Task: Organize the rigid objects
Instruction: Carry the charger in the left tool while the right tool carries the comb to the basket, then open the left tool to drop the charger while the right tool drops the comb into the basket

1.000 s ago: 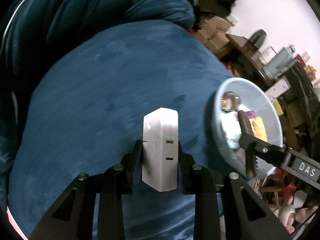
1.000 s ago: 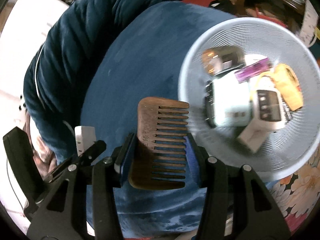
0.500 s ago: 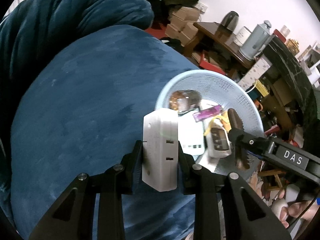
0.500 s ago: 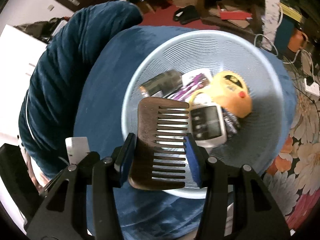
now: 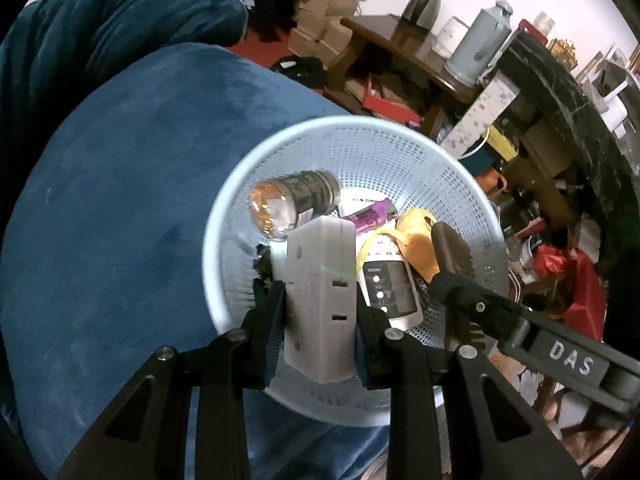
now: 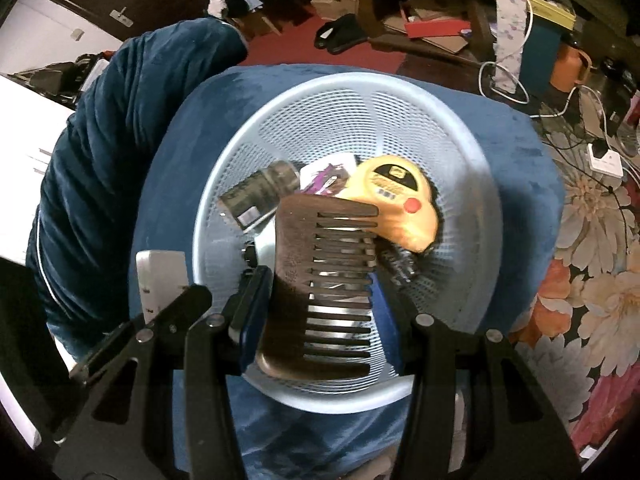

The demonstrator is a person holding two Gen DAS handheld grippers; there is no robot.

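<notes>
**Both grippers loaded above the mesh basket**

The left gripper [image 5: 320, 316] points steeply downward with its two fingers pinching a white plug adapter [image 5: 320, 300] by its long sides. The adapter stands upright between the pads, its slotted face turned toward the camera. It hangs over the near-left part of a pale blue mesh basket [image 5: 400, 148], clear of the contents below.

The right gripper [image 6: 320, 304] also points steeply downward. Its fingers pinch a dark brown wooden comb [image 6: 320, 280], one pad on the solid spine, the other against the tooth tips. The teeth run sideways toward the right of the view. The comb sits above the basket's interior, not touching the items inside. From the left wrist view the comb [image 5: 450, 250] appears edge-on at the right of the adapter.

The basket [image 6: 400, 96] rests on a blue velvet cushion [image 5: 120, 200]. Inside it lie:

- a metal flashlight [image 5: 292, 204], lens toward the left rim;
- a purple lighter [image 5: 372, 214] on a white card;
- a yellow tape measure [image 6: 396, 204] with a red button, at the right;
- a white remote-style device [image 5: 390, 290] with a small screen and buttons.

A dark blue blanket [image 6: 100, 152] is bunched beside the cushion. A floral rug [image 6: 592, 260] covers the floor to the right, with a white power strip [image 6: 606, 160] and cables on it.
</notes>
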